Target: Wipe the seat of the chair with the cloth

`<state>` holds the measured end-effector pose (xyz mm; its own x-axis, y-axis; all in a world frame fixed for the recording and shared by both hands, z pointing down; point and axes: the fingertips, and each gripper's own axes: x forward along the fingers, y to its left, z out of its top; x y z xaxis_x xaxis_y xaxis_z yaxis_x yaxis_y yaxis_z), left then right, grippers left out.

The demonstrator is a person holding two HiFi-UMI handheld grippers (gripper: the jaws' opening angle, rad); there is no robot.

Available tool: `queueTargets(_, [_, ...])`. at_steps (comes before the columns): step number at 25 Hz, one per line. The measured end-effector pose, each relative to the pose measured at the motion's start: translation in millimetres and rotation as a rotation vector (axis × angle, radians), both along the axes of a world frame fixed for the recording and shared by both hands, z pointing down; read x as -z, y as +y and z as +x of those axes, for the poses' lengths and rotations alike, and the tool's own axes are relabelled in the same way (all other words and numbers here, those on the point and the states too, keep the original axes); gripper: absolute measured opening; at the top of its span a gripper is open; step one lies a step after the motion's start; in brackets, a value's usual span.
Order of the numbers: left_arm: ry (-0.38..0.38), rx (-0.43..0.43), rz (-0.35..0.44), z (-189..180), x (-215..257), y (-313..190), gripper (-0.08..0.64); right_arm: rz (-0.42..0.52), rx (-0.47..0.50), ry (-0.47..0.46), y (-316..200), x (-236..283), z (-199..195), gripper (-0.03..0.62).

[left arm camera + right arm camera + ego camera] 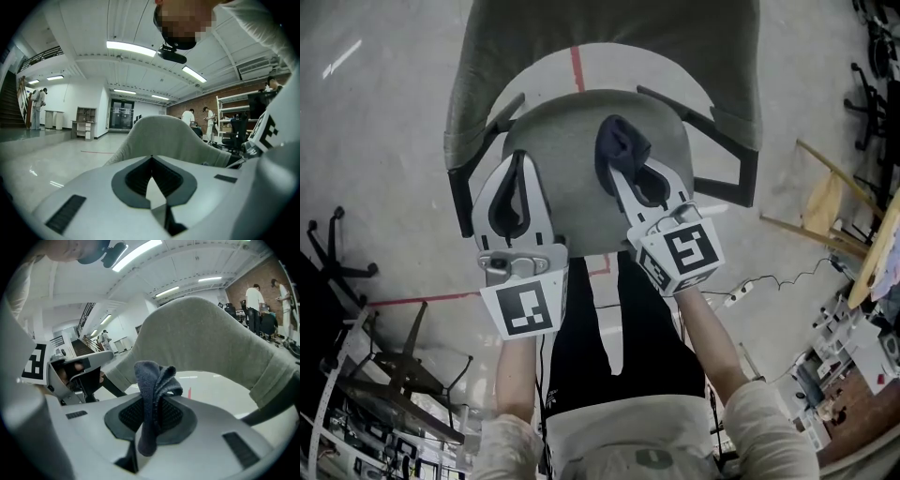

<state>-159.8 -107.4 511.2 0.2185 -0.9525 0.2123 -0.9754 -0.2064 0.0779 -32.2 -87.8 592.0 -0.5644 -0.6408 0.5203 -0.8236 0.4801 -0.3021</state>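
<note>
Dark blue cloth (pixel 621 145) is bunched and clamped in my right gripper (pixel 626 180), jaws squeezed on its middle, loose end poking past the tips. It sits over the grey chair seat (pixel 567 150), about 1 o'clock of seat centre; can't tell if it touches. Bunched like this it should press and drag well, I judge. My left gripper (pixel 518 169), at 9 o'clock of the cloth, has jaws together with nothing between them, likely just waiting.

Head view steeply down on chair (pixel 572 173), gripper views low behind their jaws (near), both facing its shared backrest (pixel 161 138).
</note>
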Motion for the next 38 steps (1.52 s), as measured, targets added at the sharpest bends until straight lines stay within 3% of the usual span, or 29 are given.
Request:
queueTargets(8, [-0.015,0.037,0.014,-10,-8,11,0.011,-0.085,0.065,-0.172,-20,-14,-50,0.054])
queueTargets(13, [-0.014,0.058,0.007,-22,-11,24,0.011,-0.254,0.117,-0.304,-25,-48,-109,0.054])
queueTargets(18, [-0.011,0.109,-0.015,-37,-15,33,0.011,-0.412,0.133,-0.331,-25,-94,-153,0.054])
queueTargets(22, [0.003,0.143,-0.020,-48,-15,40,0.010,-0.480,0.153,-0.286,-24,-125,-174,0.054])
queueTargets(26, [-0.003,0.118,-0.039,-45,-17,48,0.011,-0.483,0.200,-0.184,-29,-148,-178,0.054])
queueTargets(32, [-0.008,0.154,-0.060,-54,-25,54,0.009,-0.506,0.226,-0.008,-32,-175,-164,0.054])
queueTargets(38, [-0.019,0.163,-0.051,-51,-20,47,0.011,-0.486,0.228,0.071,-32,-176,-143,0.054])
